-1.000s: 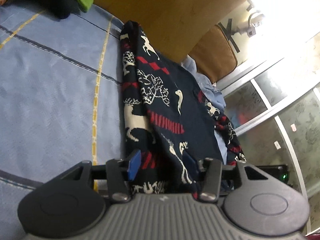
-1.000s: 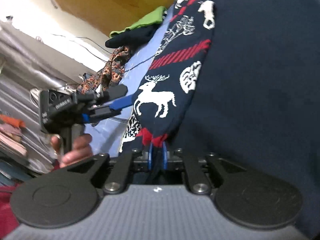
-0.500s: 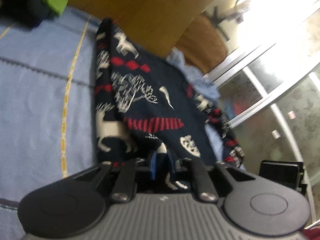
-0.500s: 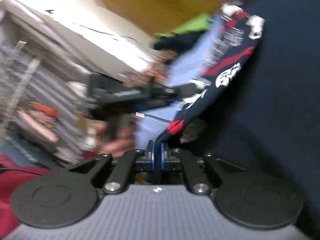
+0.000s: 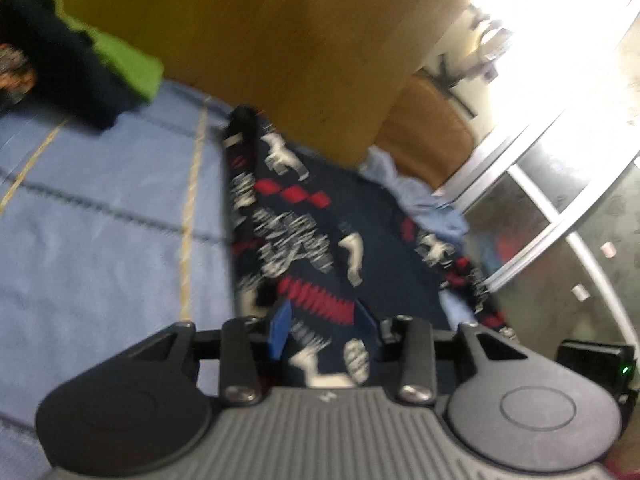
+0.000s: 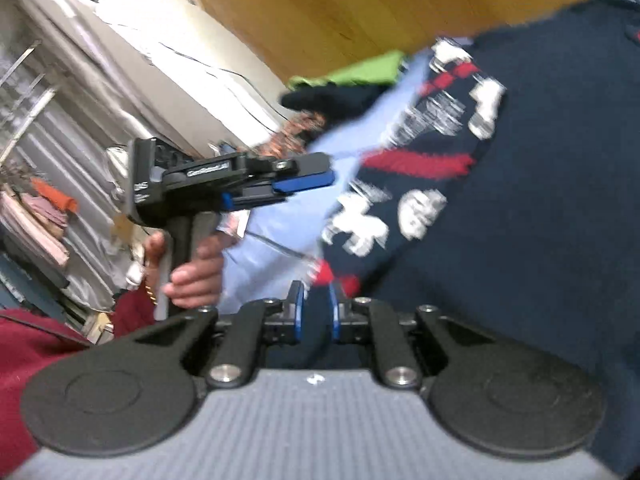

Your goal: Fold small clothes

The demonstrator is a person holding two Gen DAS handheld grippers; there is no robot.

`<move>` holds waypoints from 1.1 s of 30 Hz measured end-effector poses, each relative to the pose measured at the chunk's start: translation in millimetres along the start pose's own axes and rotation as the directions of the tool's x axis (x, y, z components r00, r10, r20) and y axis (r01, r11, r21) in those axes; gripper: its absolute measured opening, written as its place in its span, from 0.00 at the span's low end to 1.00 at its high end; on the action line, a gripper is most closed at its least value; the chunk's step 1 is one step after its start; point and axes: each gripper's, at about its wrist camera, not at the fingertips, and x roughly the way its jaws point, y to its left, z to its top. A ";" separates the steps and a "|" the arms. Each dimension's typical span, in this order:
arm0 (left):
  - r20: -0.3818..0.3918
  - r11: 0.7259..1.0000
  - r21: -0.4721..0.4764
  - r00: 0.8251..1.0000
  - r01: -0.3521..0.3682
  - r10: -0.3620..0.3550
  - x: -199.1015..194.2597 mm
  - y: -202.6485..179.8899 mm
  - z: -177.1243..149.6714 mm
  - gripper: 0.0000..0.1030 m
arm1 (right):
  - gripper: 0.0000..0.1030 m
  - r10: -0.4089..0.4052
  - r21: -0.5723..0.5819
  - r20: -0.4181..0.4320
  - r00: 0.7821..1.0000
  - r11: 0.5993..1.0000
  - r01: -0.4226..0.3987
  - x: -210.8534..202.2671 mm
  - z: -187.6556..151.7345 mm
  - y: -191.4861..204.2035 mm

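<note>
A navy knit sweater (image 5: 320, 240) with white reindeer and red bands lies on the blue bedsheet (image 5: 100, 240). My left gripper (image 5: 322, 328) is open, its blue fingers (image 5: 279, 330) straddling the sweater's near edge without pinching it. In the right wrist view the sweater (image 6: 540, 200) fills the right side. My right gripper (image 6: 316, 312) has its jaws slightly parted with the sweater's red-trimmed corner (image 6: 332, 276) between them. The left gripper (image 6: 288, 180) shows there too, held by a hand, open just left of the sweater.
A pile of green, black and patterned clothes (image 5: 60, 64) lies at the far left of the bed. A wooden headboard (image 5: 280, 40) stands behind. A brown cushion (image 5: 428, 136) and light blue cloth (image 5: 420, 200) sit at the right, with a glass door (image 5: 560, 240) beyond.
My left gripper was shut on the sweater's edge half a second ago and has opened and let go. My right gripper's jaws have parted a little around the corner.
</note>
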 end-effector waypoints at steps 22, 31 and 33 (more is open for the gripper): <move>-0.170 1.000 0.012 0.985 0.026 -0.024 77.5 8.9 9.8 0.24 | 0.13 -0.190 -0.525 -0.160 0.969 0.848 0.080 83.8 -25.3 47.6; -0.175 1.000 0.008 0.984 0.029 -0.027 77.5 9.5 10.1 0.24 | 0.11 -0.029 -0.414 -0.154 0.988 0.910 -0.038 52.6 -4.3 45.9; -0.175 0.999 0.008 0.984 0.031 -0.029 77.8 10.1 10.3 0.24 | 0.11 -0.015 -0.301 -0.204 0.979 0.952 -0.048 59.4 -5.2 23.9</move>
